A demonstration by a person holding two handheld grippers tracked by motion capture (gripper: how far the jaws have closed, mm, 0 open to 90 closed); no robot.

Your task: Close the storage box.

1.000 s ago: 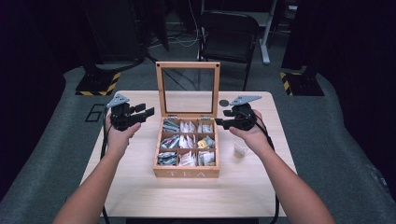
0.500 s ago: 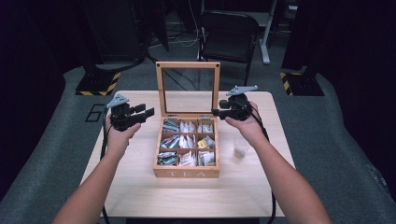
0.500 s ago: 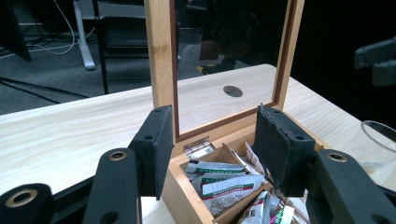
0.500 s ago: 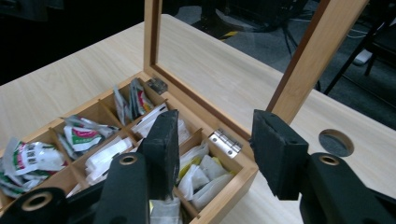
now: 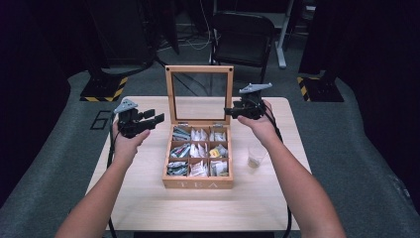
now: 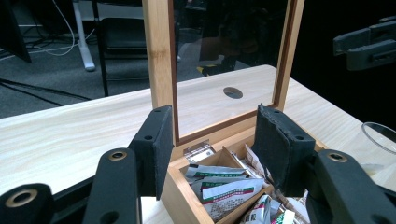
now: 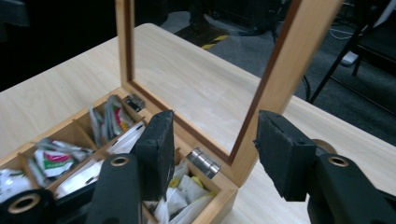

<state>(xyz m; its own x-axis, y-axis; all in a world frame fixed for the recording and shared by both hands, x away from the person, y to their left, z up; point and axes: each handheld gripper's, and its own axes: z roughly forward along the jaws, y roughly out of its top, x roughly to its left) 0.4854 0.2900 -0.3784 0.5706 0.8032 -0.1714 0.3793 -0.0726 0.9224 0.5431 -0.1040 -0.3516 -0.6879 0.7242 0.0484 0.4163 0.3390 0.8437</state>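
While the wooden tea box [image 5: 198,157] sat mid-table with its glass-paned lid [image 5: 199,94] standing upright at the back edge, both grippers were held above the table [image 5: 148,198] on either side of it. Left gripper [image 5: 152,119] was raised off the box's left side, well apart from it, jaws wide open and holding nothing; its own view looked between the spread pads at the lid's left post and the rear left compartment of tea packets [image 6: 219,186]. Right gripper [image 5: 229,112] was up beside the lid's right frame post, tips just beside or touching it, which one could not be told. Jaws were open, empty; in the right gripper view the post [image 7: 280,79] rose in the gap between the two pads. Box compartments held assorted tea bags [image 5: 198,151]. Small clear cup [image 5: 255,156] stood on the table right of the box, near the person's right forearm. Dark round mark [image 6: 232,92] lay on the tabletop behind the lid.
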